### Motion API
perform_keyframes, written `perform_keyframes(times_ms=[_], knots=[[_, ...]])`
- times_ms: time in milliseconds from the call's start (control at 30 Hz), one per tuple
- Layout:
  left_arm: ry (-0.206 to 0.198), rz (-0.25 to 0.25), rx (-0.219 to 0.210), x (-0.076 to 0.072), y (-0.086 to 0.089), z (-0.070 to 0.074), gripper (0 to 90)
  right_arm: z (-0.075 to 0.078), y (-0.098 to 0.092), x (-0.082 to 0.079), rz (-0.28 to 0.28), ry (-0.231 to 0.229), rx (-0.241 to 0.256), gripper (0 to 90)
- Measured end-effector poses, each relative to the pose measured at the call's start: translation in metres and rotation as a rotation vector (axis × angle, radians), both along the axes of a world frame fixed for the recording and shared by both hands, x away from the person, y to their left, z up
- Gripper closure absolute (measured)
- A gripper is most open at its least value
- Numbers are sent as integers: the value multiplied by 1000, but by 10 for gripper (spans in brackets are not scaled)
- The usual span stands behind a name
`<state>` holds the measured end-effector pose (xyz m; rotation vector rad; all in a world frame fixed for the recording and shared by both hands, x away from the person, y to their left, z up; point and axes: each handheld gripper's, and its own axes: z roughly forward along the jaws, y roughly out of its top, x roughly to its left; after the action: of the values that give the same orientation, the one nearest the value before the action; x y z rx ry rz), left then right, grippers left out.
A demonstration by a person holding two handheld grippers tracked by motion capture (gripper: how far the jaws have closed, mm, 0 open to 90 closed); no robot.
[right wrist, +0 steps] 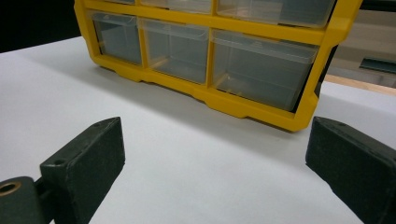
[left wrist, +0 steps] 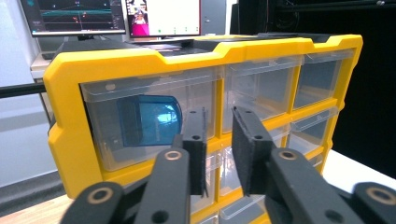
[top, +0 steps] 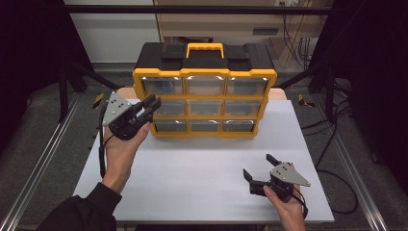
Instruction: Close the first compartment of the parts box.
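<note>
A yellow and black organiser (top: 204, 72) with clear drawers and a yellow handle stands upright at the back of the white table (top: 202, 168). Its top-left drawer holds a blue object (left wrist: 149, 119), faintly seen from above as well (top: 166, 85). My left gripper (top: 153, 107) is raised at the organiser's left side, level with the middle-left drawer. Its jaws (left wrist: 218, 116) stand a narrow gap apart with nothing between them. My right gripper (top: 257, 165) hovers low over the table's front right, jaws wide open and empty (right wrist: 212, 140), pointing at the organiser's bottom row (right wrist: 243, 107).
Bare white table lies between the organiser and the front edge. Monitors (left wrist: 112, 16) stand behind the organiser. Metal rails (top: 43, 159) and cables run along both sides of the table on the floor.
</note>
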<state>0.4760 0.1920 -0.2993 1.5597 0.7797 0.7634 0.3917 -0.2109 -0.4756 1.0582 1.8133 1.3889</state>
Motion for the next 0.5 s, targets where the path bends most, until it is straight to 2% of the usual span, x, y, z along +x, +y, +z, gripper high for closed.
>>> perform_keyframes(times_ms=[133, 300, 500], knots=[[-10, 2, -9, 2, -2, -1, 622, 0, 0, 0, 2, 2, 1, 48], [-16, -18, -42, 6, -5, -3, 387, 0, 0, 0, 2, 4, 3, 47], [-14, -47, -75, 8, -10, -4, 211, 0, 0, 0, 1, 6, 5, 46]])
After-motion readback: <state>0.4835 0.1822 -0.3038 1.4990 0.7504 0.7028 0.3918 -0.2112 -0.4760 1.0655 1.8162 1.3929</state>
